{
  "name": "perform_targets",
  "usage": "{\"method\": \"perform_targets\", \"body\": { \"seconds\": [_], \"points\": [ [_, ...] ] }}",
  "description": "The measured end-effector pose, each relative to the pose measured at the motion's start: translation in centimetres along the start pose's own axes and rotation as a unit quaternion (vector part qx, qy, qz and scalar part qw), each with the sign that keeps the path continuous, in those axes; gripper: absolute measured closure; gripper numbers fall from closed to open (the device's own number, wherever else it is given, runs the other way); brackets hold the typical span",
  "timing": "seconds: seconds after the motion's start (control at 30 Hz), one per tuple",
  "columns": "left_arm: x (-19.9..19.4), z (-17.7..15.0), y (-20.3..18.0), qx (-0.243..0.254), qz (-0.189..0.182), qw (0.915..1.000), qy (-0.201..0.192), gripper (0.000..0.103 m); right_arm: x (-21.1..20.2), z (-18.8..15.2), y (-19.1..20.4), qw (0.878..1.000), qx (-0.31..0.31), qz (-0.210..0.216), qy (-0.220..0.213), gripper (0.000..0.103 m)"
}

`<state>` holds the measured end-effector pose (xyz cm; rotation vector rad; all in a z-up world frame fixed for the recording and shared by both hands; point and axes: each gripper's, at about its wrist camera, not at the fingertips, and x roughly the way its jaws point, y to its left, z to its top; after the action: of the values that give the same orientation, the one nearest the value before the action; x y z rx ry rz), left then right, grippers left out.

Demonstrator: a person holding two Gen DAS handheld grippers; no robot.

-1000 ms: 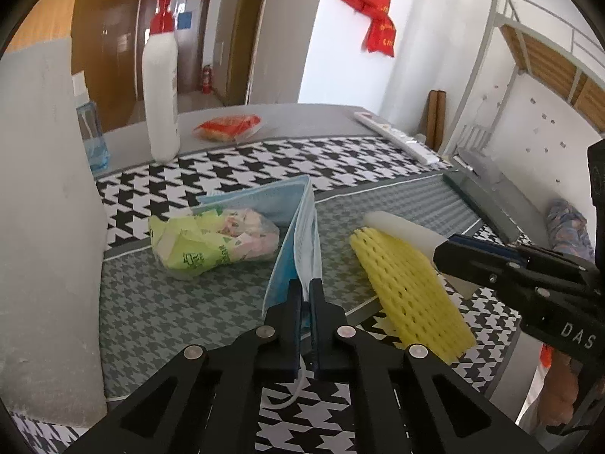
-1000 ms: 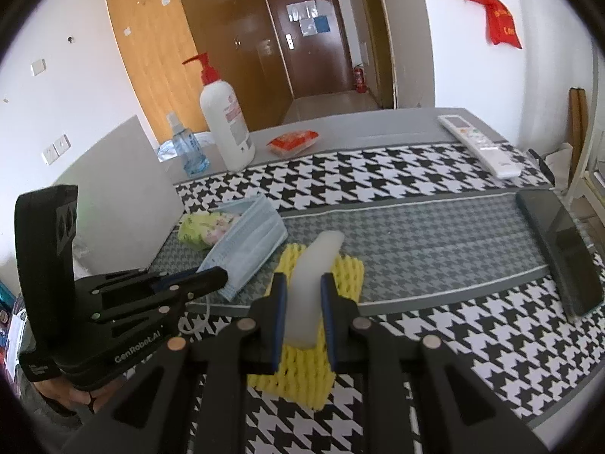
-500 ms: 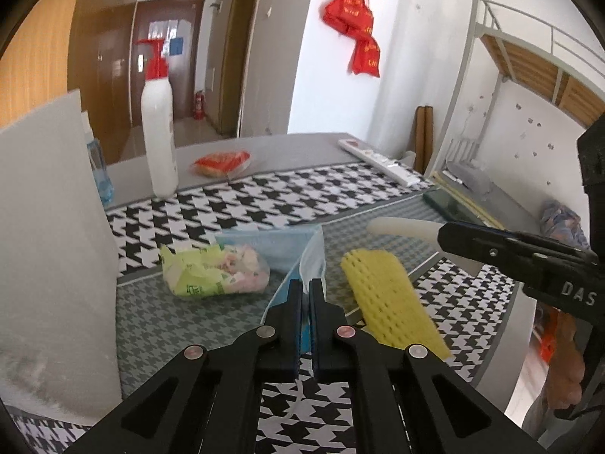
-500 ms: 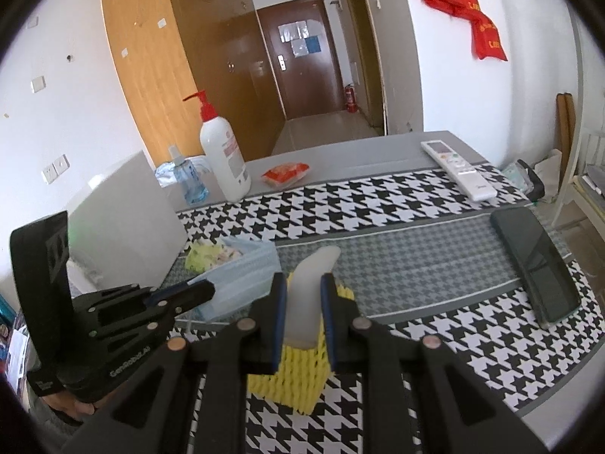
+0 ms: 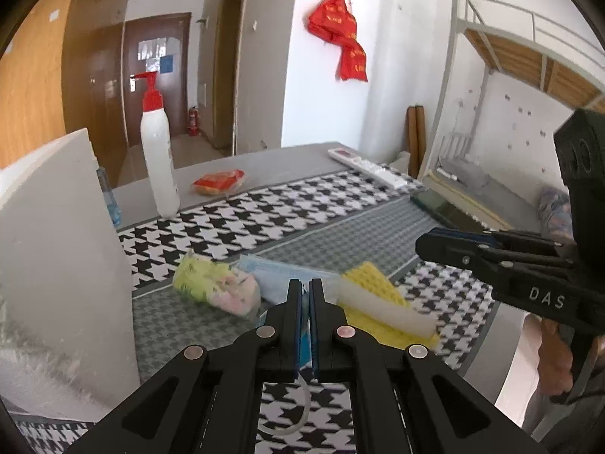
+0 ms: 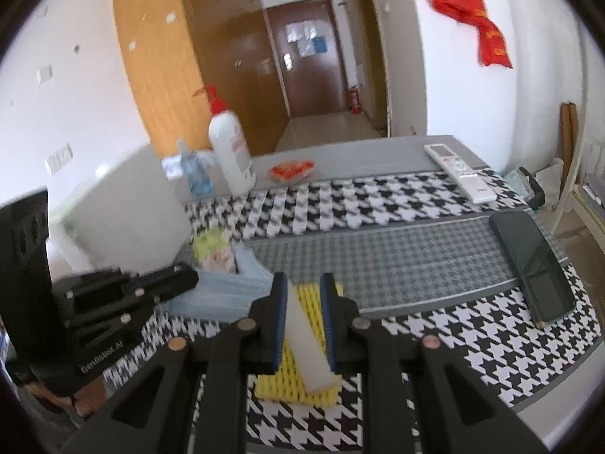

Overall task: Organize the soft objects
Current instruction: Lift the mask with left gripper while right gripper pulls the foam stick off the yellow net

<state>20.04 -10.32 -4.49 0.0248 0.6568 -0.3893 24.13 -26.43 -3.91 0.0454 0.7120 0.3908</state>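
At the bottom centre of the left wrist view, the left gripper [image 5: 305, 295] is seen pressed almost fully together, with a thin fold of the blue face mask [image 5: 280, 270] pinched between its pads and an ear loop hanging below them. The mask is probably held by its edge so that it can be carried clear of the pile.

In the right wrist view, the right gripper [image 6: 304, 302] is closed only as far as the white foam strip [image 6: 308, 340] allows; the strip is clamped between both pads and juts toward the camera at a slant. Directly beneath it, the yellow foam net [image 6: 295, 386] is laid flat on the houndstooth cloth [image 6: 472, 325].

Above and left of the mask, the crumpled green packet [image 5: 211, 287] is left on the cloth, touching the mask. Each soft item seems to be taken singly so that sorting is kept simple.

Further out, a pump bottle [image 5: 159, 159], an orange packet [image 5: 219, 183], a remote [image 6: 459, 172] and a phone [image 6: 533, 265] are left toward the frame edges.
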Motion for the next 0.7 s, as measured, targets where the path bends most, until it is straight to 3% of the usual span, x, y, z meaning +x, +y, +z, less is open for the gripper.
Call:
{"method": "perform_targets", "body": {
  "seconds": [0.1,0.23,0.6,0.63,0.7],
  "points": [
    [0.6,-0.5,0.8,-0.016,-0.005,0.9997,0.016,0.095,1.0,-0.8,0.3,1.0,-0.017,0.001,0.019,0.082],
    [1.1,-1.3,1.3,-0.017,0.009,0.9992,0.035,0.067,2.1,-1.8,0.6,0.998,-0.041,-0.009,0.041,0.081],
    [1.4,-1.8,1.6,-0.013,0.004,0.9989,0.045,0.047,4.5,-2.5,1.0,0.994,-0.078,-0.018,0.071,0.081],
    [1.7,-1.8,1.5,-0.01,0.003,0.9987,0.049,0.047,4.6,-2.5,0.9,0.994,-0.079,-0.018,0.073,0.079],
    [2.2,-1.8,1.2,-0.003,-0.002,0.9981,0.062,0.045,4.6,-2.6,0.9,0.994,-0.08,-0.016,0.072,0.063]
  ]
}}
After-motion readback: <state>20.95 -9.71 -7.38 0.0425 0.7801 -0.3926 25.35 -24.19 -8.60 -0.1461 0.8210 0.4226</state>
